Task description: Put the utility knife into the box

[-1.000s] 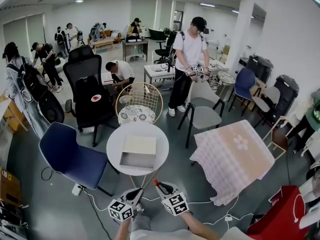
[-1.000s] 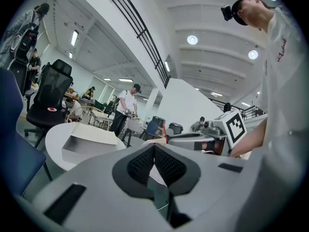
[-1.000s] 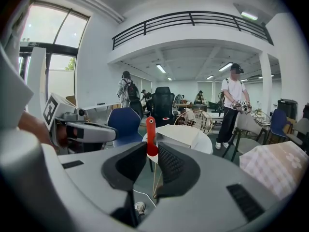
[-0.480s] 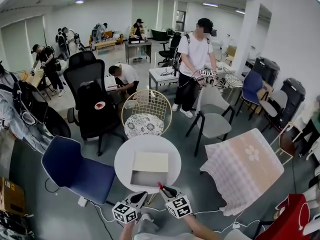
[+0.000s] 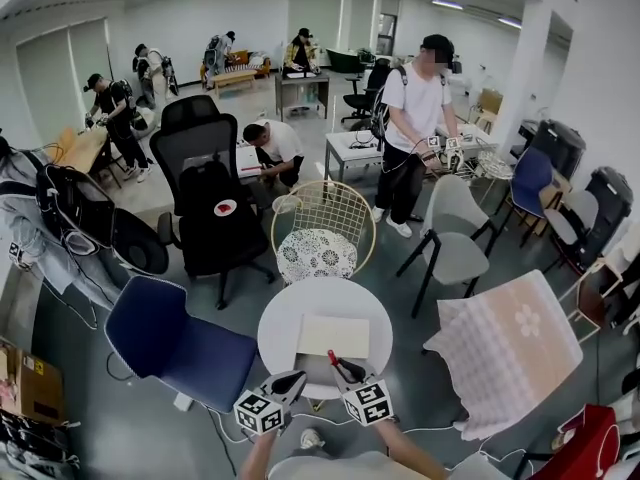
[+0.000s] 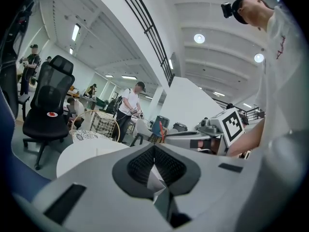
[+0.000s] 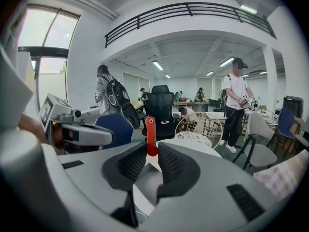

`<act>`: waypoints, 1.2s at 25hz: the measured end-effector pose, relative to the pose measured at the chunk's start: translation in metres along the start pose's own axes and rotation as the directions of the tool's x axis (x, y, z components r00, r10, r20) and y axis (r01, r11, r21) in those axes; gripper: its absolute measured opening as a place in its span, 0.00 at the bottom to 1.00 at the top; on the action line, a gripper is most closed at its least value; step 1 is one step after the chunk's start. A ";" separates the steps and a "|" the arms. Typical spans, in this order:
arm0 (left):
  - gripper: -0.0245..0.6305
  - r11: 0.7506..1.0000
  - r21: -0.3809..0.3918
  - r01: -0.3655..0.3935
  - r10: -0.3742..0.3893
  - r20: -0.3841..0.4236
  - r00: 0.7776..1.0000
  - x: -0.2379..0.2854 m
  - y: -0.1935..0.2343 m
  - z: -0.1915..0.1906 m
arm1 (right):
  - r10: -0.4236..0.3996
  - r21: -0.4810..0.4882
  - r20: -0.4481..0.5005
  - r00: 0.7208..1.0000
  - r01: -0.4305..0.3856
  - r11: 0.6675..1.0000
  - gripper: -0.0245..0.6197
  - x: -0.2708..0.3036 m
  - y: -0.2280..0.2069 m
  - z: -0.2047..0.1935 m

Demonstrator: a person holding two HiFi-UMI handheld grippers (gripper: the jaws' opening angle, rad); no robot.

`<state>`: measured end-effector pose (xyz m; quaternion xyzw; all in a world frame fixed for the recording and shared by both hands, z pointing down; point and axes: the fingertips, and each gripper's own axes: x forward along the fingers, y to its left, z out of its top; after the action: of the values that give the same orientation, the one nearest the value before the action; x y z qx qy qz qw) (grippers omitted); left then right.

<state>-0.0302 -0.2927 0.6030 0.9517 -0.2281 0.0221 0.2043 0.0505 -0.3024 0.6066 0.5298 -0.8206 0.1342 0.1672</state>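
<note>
Busy open office: grey floor, chairs and people all about, a small round white tabletop just ahead. Right gripper jaws clenched on the utility knife, its red body upright between the pads and poking past the tips. Left gripper jaws pressed together with nothing between them, held just beside the right one. Past the tips, the box, pale and shallow, lying on the near half of the tabletop. Farther out, a gold wire chair with a lace cushion, a blue chair to the left, a checked cloth draped at right.

Against a second ago: tabletop and box drawn noticeably closer to both grippers, knife tip now about level with the box's near edge in the head view, hold on the knife unchanged. Judged from that: approach nearly finished, knife not yet in the box. Still needed: a short reach forward over the opening, then letting go.
</note>
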 end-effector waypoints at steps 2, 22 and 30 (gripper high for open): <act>0.05 1.000 0.002 0.004 -0.004 0.002 1.000 0.002 0.010 0.006 | -0.004 -0.004 -0.002 1.000 0.004 1.000 0.16 0.009 -0.002 0.006; 0.05 1.000 -0.002 0.008 -0.008 -0.037 0.999 0.025 0.034 0.006 | -0.016 0.014 -0.013 1.000 0.017 1.000 0.16 0.033 -0.027 0.008; 0.05 0.999 0.003 -0.053 0.053 -0.034 0.998 0.051 0.020 0.006 | 0.038 0.015 -0.018 0.999 -0.038 0.999 0.16 0.020 -0.053 0.001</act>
<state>0.0062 -0.3329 0.6122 0.9450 -0.2497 0.0437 0.2067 0.0916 -0.3408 0.6160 0.5143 -0.8279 0.1481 0.1681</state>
